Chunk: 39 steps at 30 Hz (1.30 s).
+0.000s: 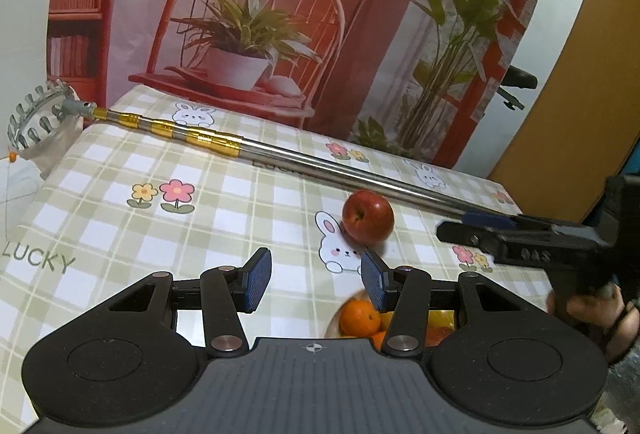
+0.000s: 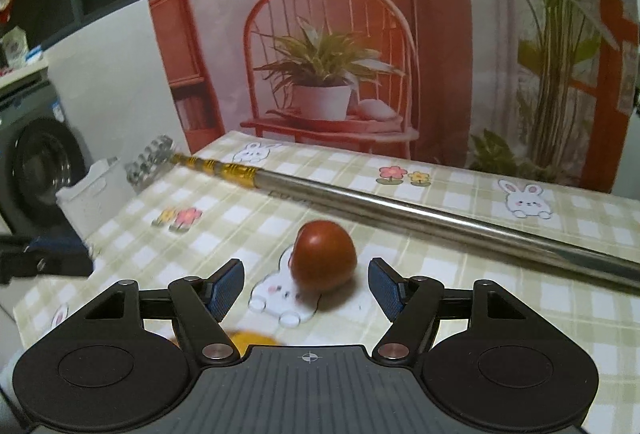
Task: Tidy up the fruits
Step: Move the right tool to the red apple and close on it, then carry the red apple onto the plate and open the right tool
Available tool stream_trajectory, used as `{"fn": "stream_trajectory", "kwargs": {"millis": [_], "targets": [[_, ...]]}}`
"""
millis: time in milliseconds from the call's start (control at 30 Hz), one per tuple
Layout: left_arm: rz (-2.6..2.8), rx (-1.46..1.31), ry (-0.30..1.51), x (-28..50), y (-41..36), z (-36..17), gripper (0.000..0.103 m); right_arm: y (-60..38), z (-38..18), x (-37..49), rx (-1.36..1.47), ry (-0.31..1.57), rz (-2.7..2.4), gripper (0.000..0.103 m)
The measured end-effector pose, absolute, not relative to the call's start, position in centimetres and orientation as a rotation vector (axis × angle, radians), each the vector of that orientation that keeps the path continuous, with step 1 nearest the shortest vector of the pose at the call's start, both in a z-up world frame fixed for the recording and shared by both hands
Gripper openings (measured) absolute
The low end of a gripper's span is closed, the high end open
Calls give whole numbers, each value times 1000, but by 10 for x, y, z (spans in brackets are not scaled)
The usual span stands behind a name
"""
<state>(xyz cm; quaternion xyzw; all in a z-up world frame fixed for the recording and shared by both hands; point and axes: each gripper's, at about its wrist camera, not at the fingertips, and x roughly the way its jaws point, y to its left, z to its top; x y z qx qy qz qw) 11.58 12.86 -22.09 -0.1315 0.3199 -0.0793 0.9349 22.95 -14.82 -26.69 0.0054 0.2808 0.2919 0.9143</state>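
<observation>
A red apple point(image 1: 368, 217) point(image 2: 323, 255) lies on the checked tablecloth point(image 1: 208, 202) beside a printed rabbit. My right gripper point(image 2: 306, 288) stands open just short of the apple, which sits slightly ahead of the gap between its blue pads. From the left wrist view that same right gripper point(image 1: 472, 230) reaches in from the right edge, held by a hand. My left gripper point(image 1: 316, 280) is open and empty, hovering over a bowl of oranges point(image 1: 360, 318) near the table's front. A blurred orange point(image 2: 248, 339) shows under the right gripper.
A long telescopic fruit-picker pole point(image 1: 304, 158) point(image 2: 420, 214) lies diagonally across the table behind the apple, its toothed basket head point(image 1: 38, 118) overhanging the left edge. A printed backdrop point(image 1: 280, 34) stands at the table's far side. A white crate point(image 2: 96, 190) and a washing machine point(image 2: 36, 166) stand to the left.
</observation>
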Motion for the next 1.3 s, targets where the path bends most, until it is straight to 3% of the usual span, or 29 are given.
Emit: {"fn": "stream_trajectory", "kwargs": {"millis": [633, 767, 1300], "targets": [[-145, -295, 717, 143, 136, -242, 52, -86, -320, 311, -174, 686, 637, 65], [-144, -296, 728, 145, 134, -243, 52, -86, -324, 314, -162, 699, 627, 57], [-178, -280, 697, 133, 126, -230, 52, -111, -290, 279, -81, 623, 626, 56]]}}
